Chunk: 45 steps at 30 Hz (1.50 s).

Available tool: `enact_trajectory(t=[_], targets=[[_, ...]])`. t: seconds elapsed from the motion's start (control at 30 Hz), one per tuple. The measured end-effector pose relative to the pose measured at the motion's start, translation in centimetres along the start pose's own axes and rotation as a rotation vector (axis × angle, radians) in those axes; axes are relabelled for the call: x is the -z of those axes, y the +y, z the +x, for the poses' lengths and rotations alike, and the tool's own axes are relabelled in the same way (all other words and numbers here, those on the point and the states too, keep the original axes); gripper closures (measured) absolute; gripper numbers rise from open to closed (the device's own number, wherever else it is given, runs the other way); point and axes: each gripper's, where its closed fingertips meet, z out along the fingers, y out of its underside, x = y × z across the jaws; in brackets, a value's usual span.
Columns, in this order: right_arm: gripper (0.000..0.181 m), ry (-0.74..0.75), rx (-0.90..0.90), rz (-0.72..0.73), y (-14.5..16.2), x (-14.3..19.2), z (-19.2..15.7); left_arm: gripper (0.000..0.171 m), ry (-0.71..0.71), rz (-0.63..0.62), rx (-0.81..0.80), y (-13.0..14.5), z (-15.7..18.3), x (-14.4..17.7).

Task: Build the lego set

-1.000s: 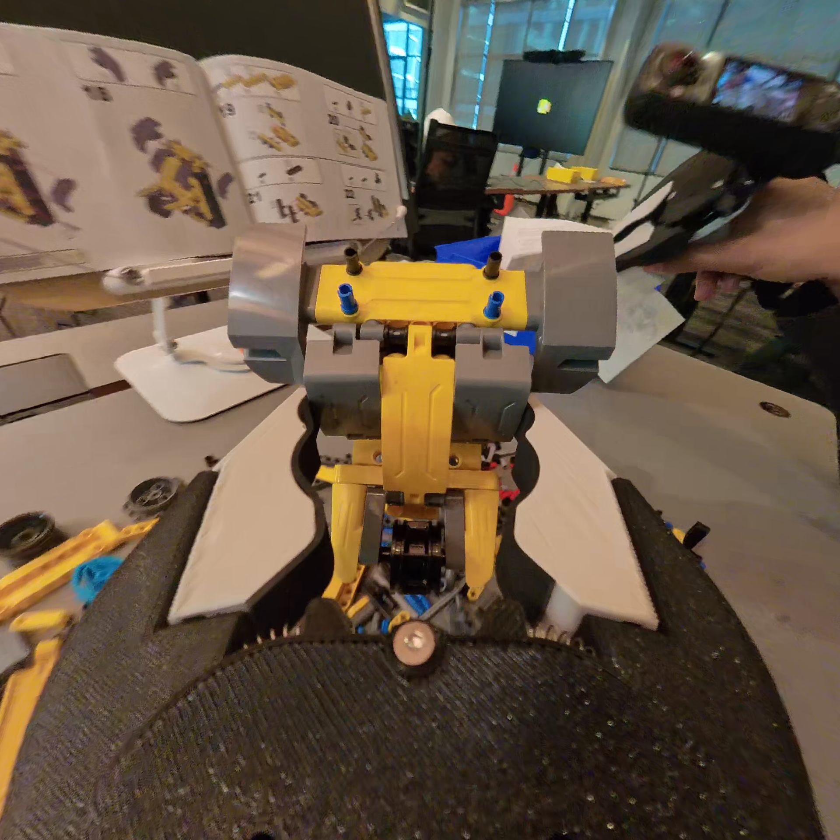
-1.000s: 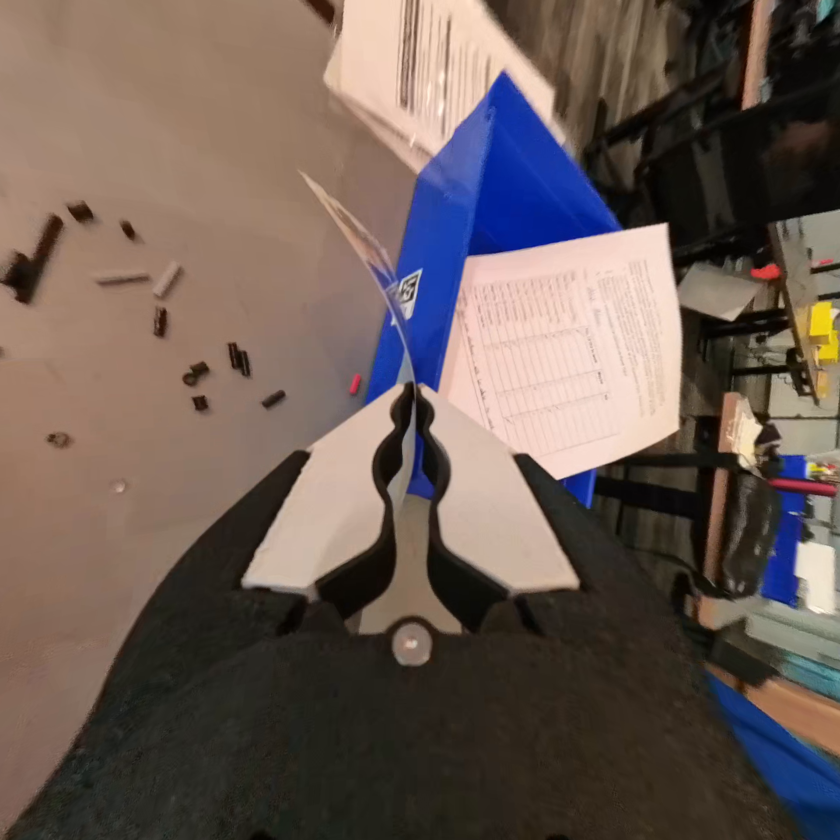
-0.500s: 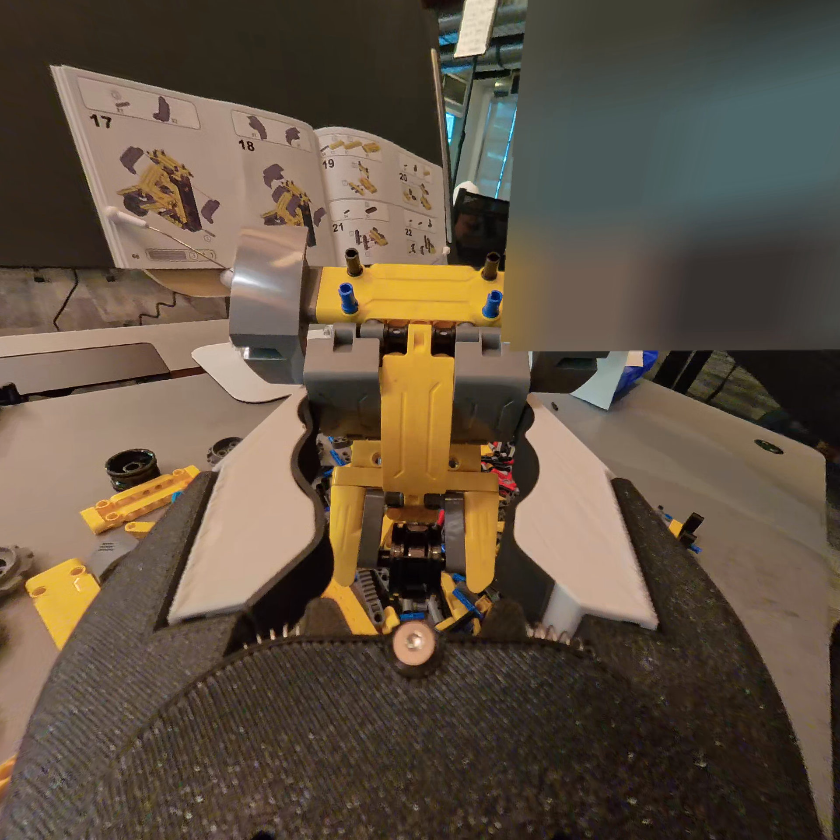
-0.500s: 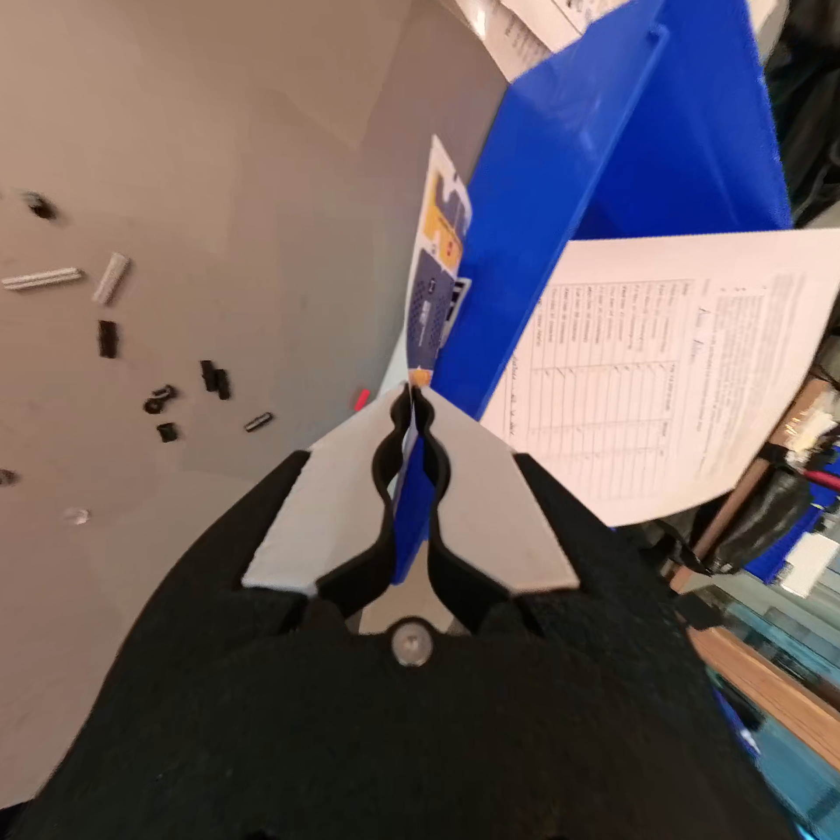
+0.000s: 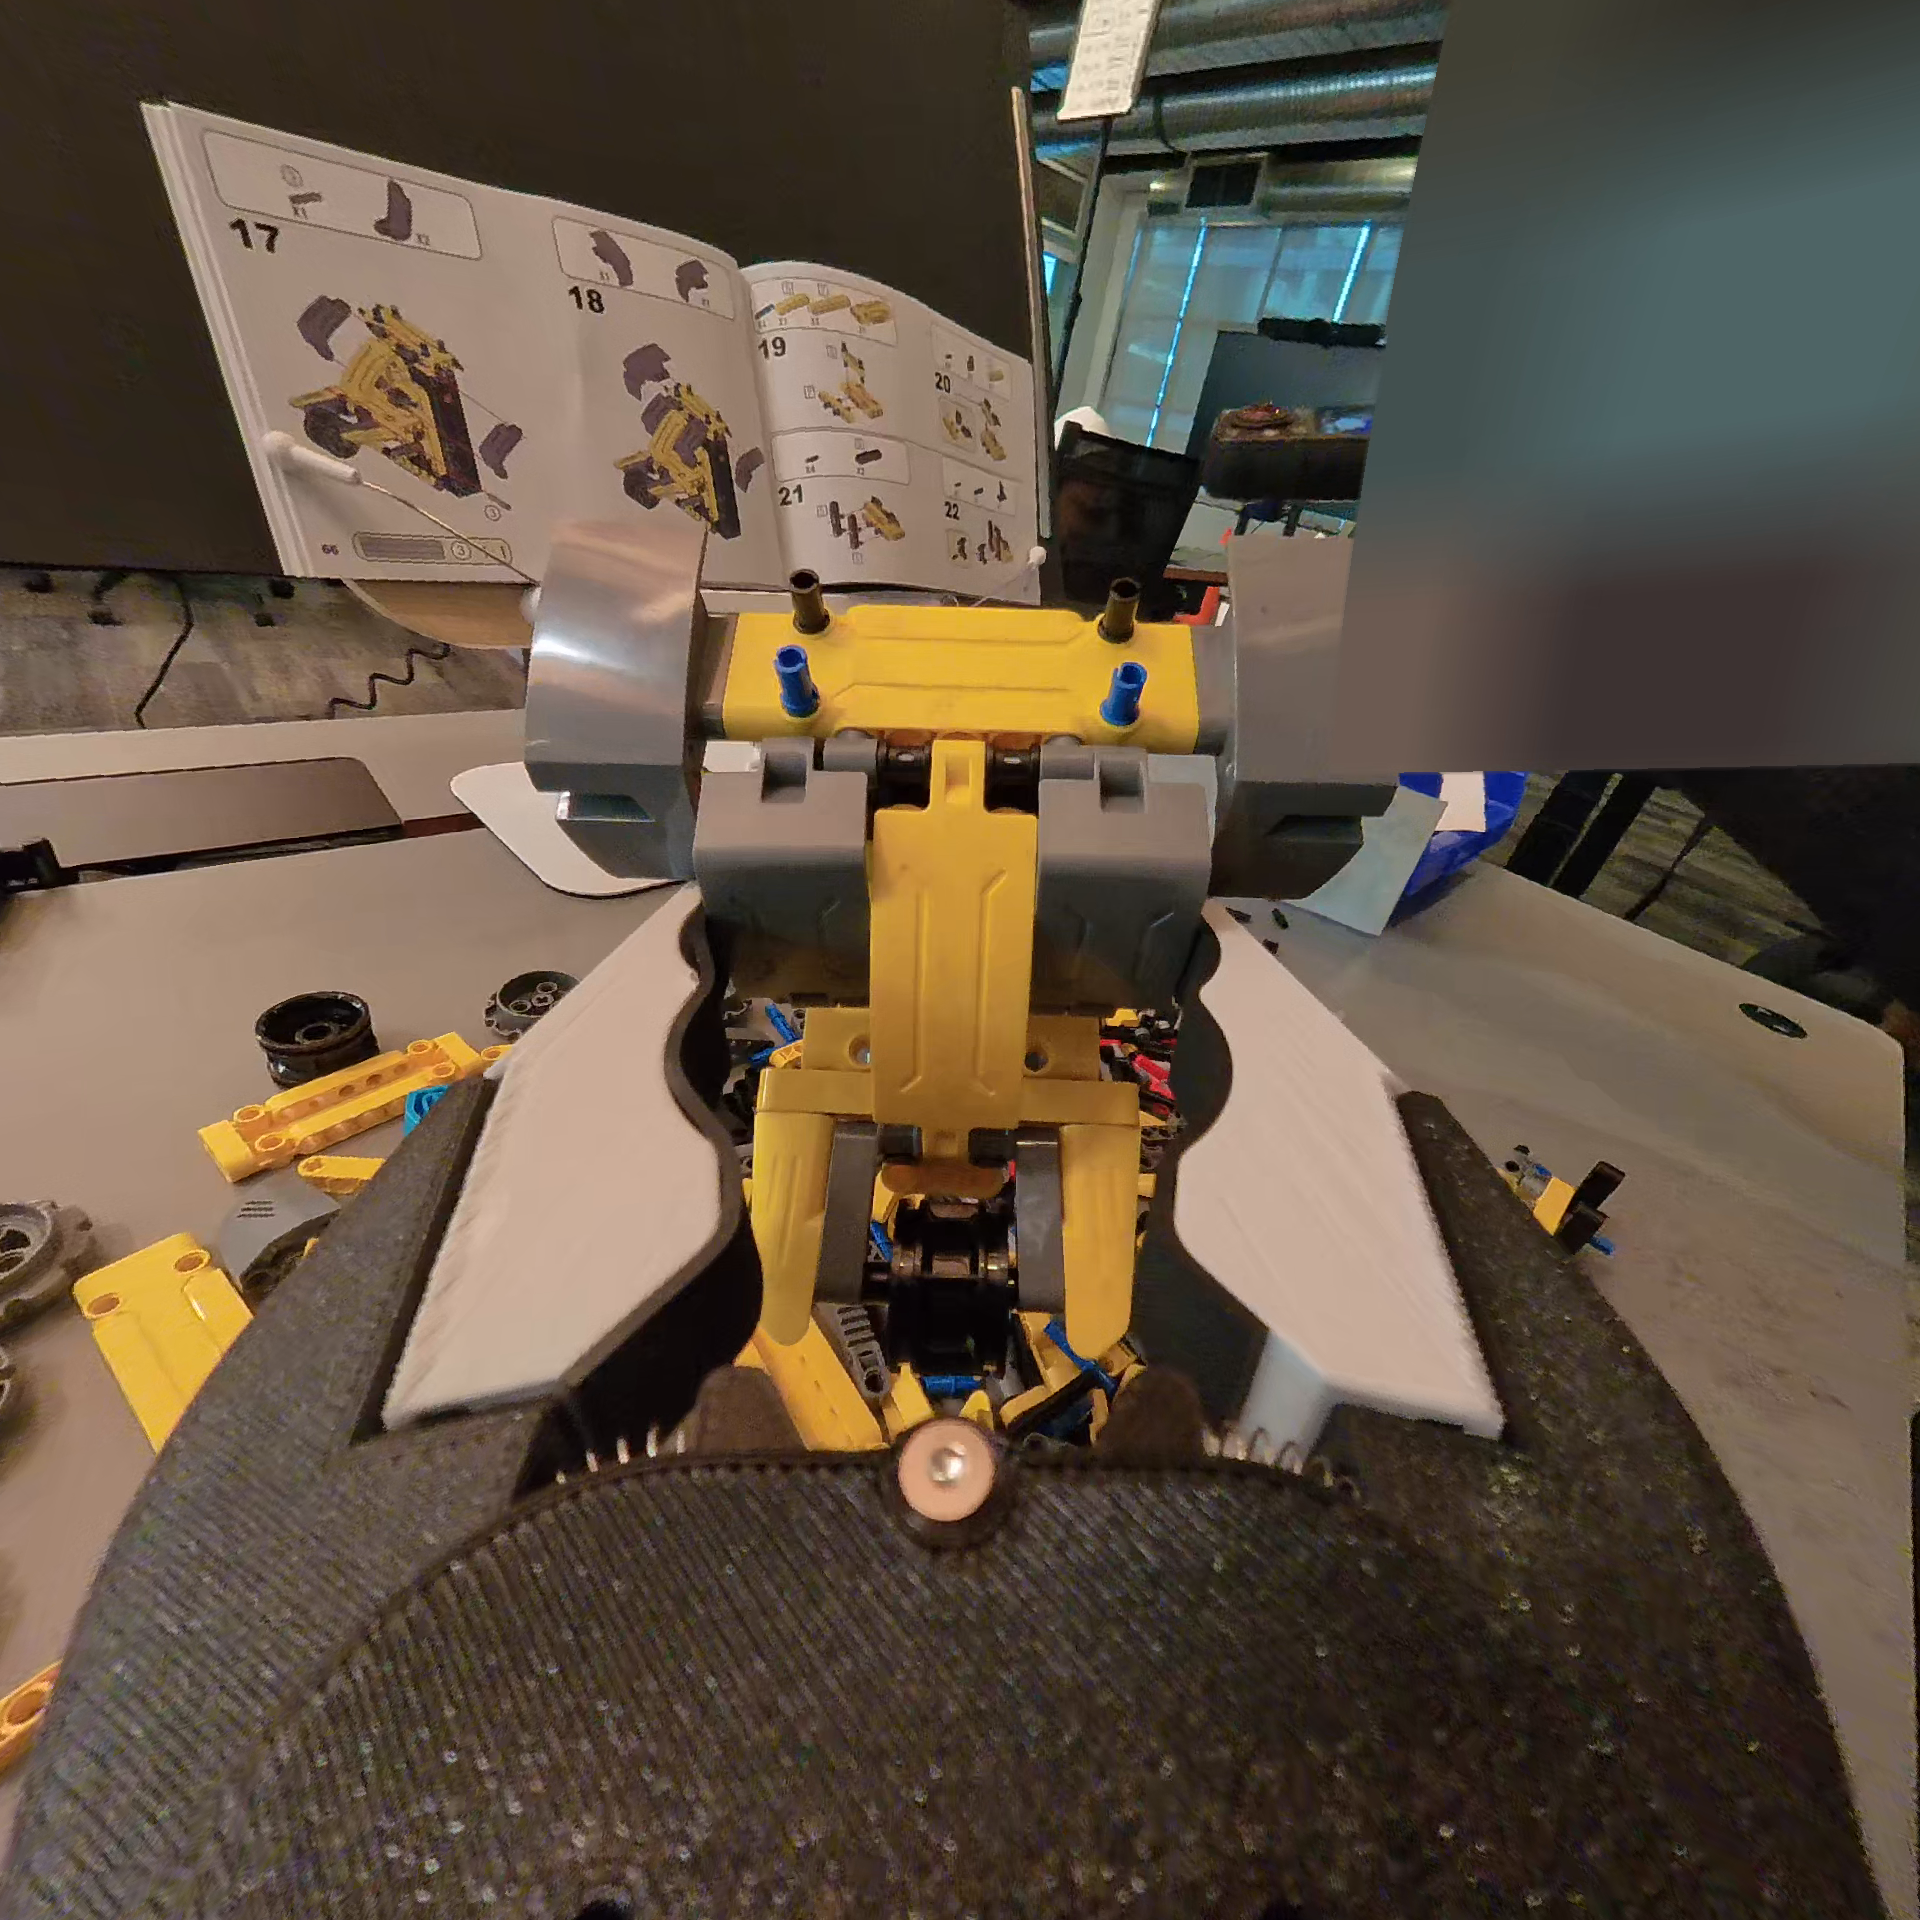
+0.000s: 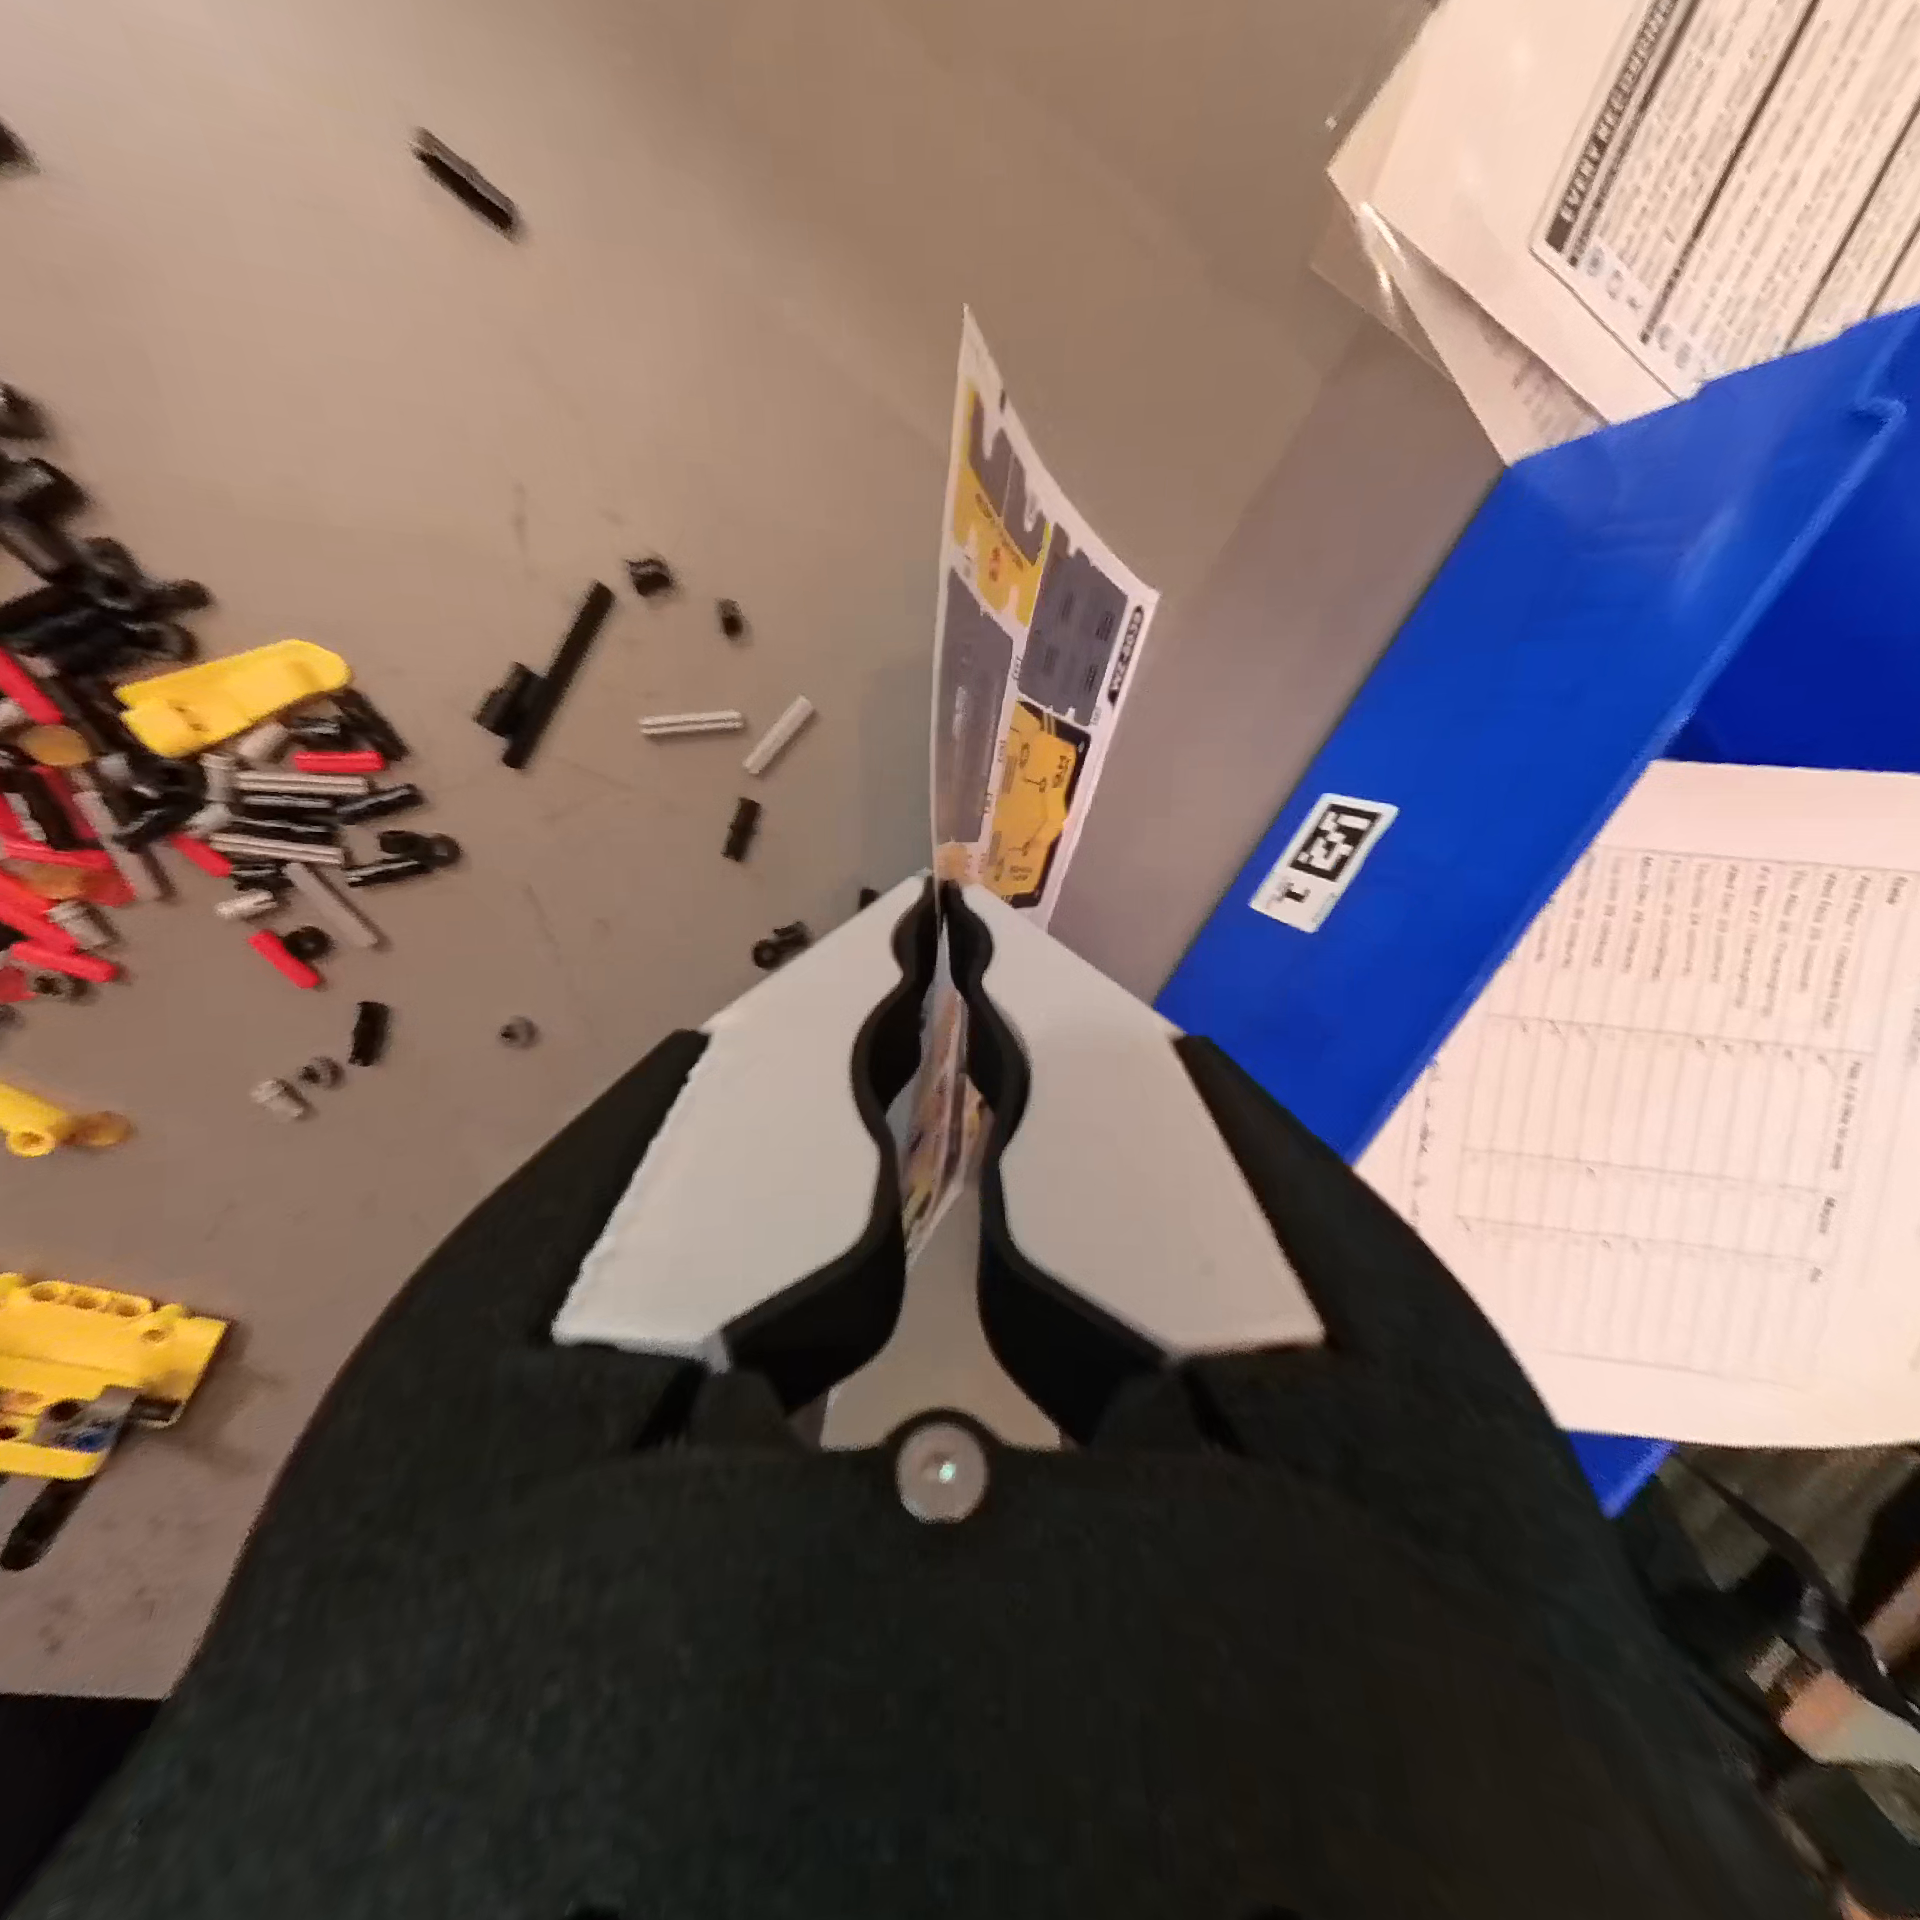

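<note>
My left gripper (image 5: 951, 940) is shut on a yellow and grey brick-built model (image 5: 956, 883), gripping its grey side blocks and holding it upright above the table. Two blue pins and two black pins stick out of the model's yellow top bar. My right gripper (image 6: 943, 899) is shut on a thin sticker sheet (image 6: 1029, 665) printed in yellow and grey, which stands edge-on above the grey table (image 6: 727, 260), beside a blue bin (image 6: 1538, 790).
An open instruction booklet (image 5: 582, 364) stands on a white stand behind the model. Loose yellow beams (image 5: 343, 1101) and black wheels (image 5: 312, 1029) lie at the left. Black, grey and red pins (image 6: 260, 810) lie scattered. Printed papers (image 6: 1662, 1091) rest on the blue bin. The gap from one gripper's tips to the other's is roughly 35 cm.
The left gripper with the model has turned, bringing the booklet into fuller view. The right gripper has swung with the sticker sheet away from the blue bin toward the scattered pins.
</note>
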Motion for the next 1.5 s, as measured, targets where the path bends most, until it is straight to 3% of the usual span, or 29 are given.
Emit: enact_trajectory(t=[0.33,0.87,1.37,1.5], targets=[[0.181,-0.104,0.038,0.059,-2.3,0.2,-4.4,0.091,0.007,-0.016,-0.002,0.4,0.1,-0.2],[0.181,-0.364,-0.051,0.156,-7.1,1.5,-12.5,0.091,-0.014,0.008,0.030,0.0,-1.0,0.5],[0.181,-0.585,0.012,0.187,-8.8,4.6,-19.3,0.091,-0.005,0.030,0.047,-0.3,-0.9,0.8],[0.181,-0.521,0.009,0.239,-9.8,5.0,-18.5,0.091,-0.007,0.034,0.047,-0.4,-0.9,0.8]])
